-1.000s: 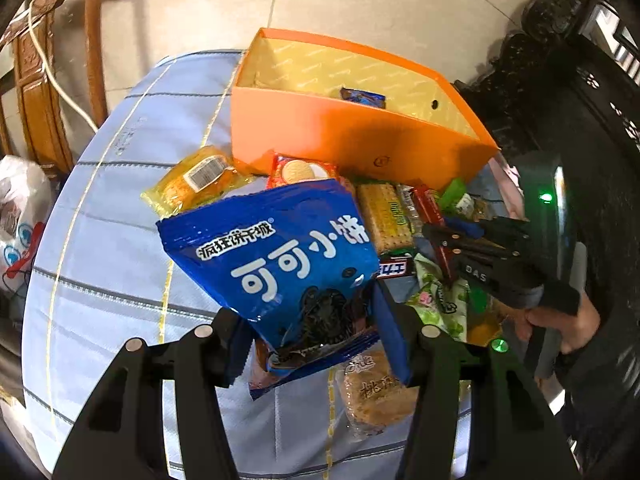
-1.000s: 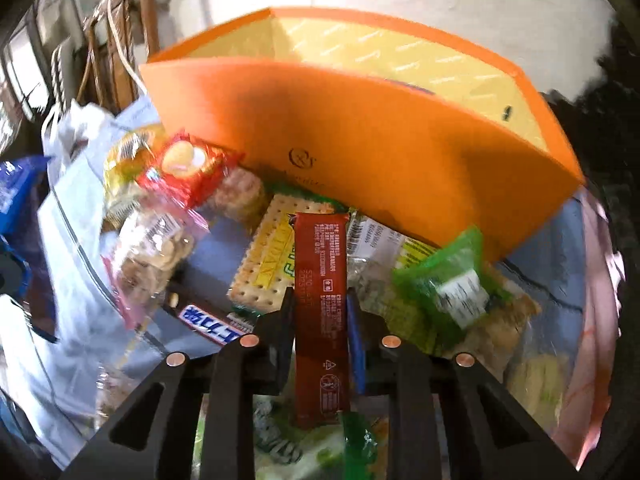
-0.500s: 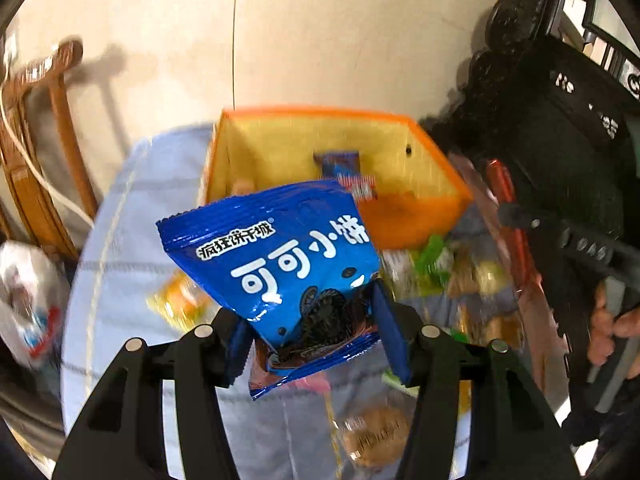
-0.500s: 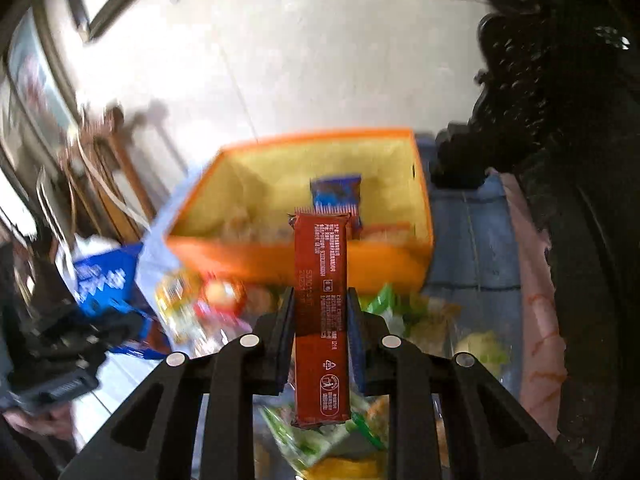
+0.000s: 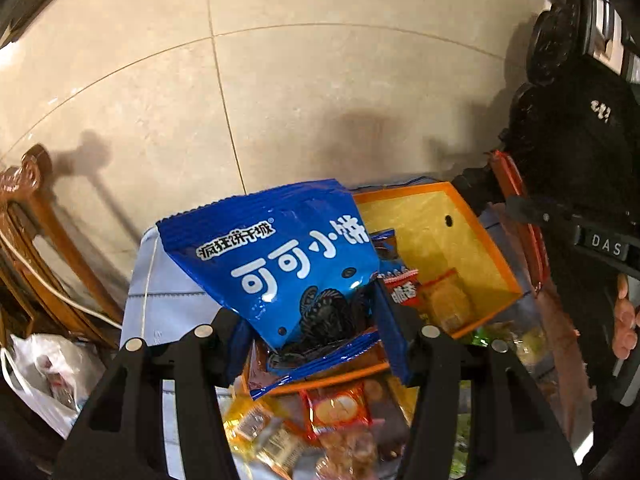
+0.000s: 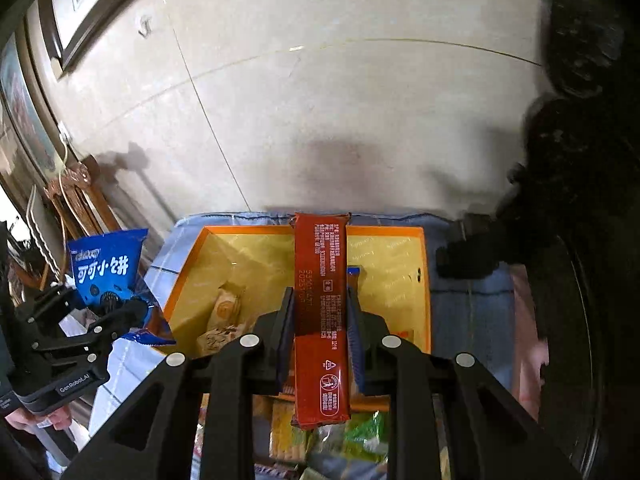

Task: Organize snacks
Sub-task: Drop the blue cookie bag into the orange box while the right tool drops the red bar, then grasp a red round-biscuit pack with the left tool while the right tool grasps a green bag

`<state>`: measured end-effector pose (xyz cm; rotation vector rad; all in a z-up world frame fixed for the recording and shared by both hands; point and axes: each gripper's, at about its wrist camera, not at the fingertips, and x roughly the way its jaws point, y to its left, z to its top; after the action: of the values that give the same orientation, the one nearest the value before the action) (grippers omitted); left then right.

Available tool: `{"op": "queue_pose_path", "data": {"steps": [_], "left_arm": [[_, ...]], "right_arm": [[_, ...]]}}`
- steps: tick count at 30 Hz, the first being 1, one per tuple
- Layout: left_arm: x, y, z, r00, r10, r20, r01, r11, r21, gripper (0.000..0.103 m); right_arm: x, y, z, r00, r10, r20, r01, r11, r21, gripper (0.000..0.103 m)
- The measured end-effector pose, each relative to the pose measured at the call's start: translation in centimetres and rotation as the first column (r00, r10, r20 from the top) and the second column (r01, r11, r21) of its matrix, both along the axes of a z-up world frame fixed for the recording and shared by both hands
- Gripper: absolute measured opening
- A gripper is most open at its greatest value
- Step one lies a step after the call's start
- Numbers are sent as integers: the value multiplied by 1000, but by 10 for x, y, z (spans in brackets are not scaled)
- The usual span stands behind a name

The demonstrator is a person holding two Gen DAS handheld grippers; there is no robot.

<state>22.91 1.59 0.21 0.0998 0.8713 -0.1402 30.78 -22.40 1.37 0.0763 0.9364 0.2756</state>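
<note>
Since the frame a second back, both held snacks have come up off the table pile and now hang over the orange box (image 6: pixel 427 304); I see its yellow interior from above where before only its outer wall faced the right wrist camera. The blue cookie bag (image 5: pixel 280 256) sits clamped by its lower end in my left gripper (image 5: pixel 312 332), upright and leaning a little left, its bottom hem over the near rim of the box at the left corner. The red snack bar (image 6: pixel 320 312) is pinched across its width in my right gripper (image 6: pixel 320 328), jaws tight on it, long axis running away from the camera, its far end over the back wall of the box. Inside the box, in the left wrist view: a small blue packet (image 5: pixel 386 246), a red packet (image 5: pixel 402 290) and a yellow-orange wrapped biscuit (image 5: pixel 446 300) lying on the floor. On the near side of the box the rest of the pile lies on the light blue tablecloth (image 5: pixel 160 300): a red-and-white biscuit pack (image 5: pixel 336 408) and a yellow bag (image 5: pixel 256 424), blurred. A carved wooden chair (image 5: pixel 28 220) stands left of the table, with a white plastic bag (image 5: pixel 44 376) at its foot, on beige floor tiles (image 5: pixel 320 80). The person's hand (image 5: pixel 624 328) grips the right gripper's handle at the right edge.
</note>
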Motion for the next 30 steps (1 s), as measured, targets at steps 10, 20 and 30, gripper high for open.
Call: {"op": "queue_pose_path", "data": {"steps": [10,20,30], "left_arm": [[30,13,-19,994,107,-17,-107,994,-19,95],[-56,21,-64,996,89,-23,-87,995,58,99],[-76,-20,-162,979,104,-174,-87,991,105,99]], "right_arm": [[27,-10,-18,995,-104,4,104,993,58,100],[-84,-34,-80,997,-72,-1,71,990,-118,99],[-100,-32,-176,971,-186,-149,178,982,-66,99]]}}
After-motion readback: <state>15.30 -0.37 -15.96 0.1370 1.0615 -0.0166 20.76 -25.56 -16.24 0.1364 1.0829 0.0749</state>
